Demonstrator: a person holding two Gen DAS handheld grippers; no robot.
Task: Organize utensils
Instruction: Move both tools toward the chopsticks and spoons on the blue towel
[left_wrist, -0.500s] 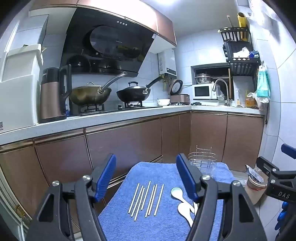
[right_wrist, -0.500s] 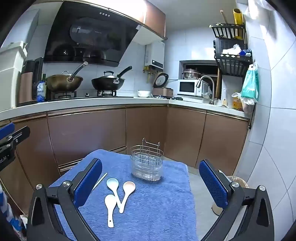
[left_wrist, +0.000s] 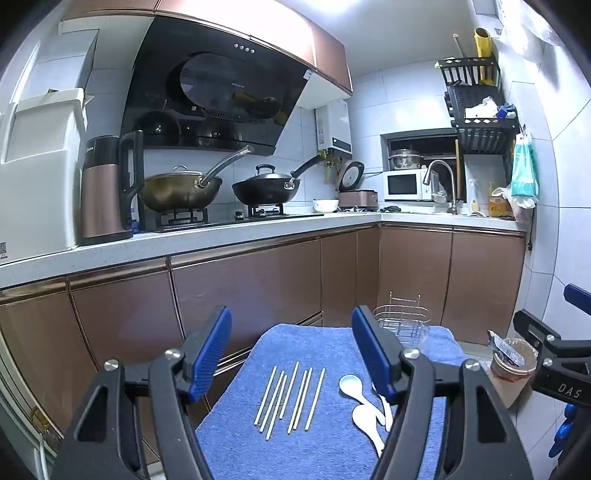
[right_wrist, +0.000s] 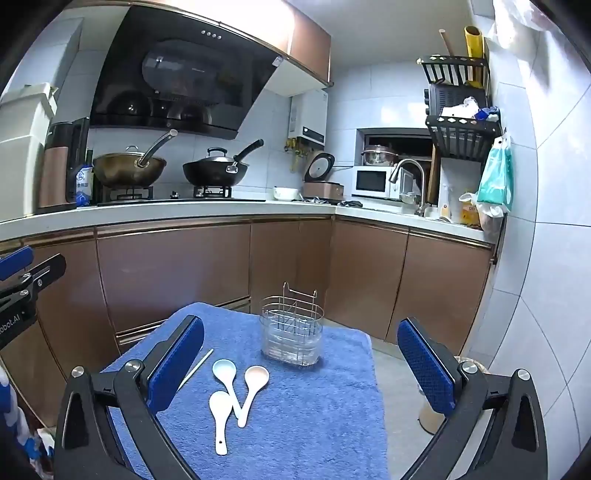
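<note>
Both grippers hang above the blue towel (right_wrist: 314, 424), jaws wide, nothing between the pads. Left gripper (left_wrist: 291, 354): the gap between its fingers looks straight onto the chopsticks (left_wrist: 291, 398), which lie side by side, close-packed, with bare towel around the group. Spoons (right_wrist: 236, 391) lie just right of them, handles crossing and touching. Right gripper (right_wrist: 301, 365): bare towel to the right of the spoons and in front of the wire utensil holder (right_wrist: 291, 332), which stands upright at the far edge, top open. Cabinet doors (right_wrist: 173, 277) close off the far side.
</note>
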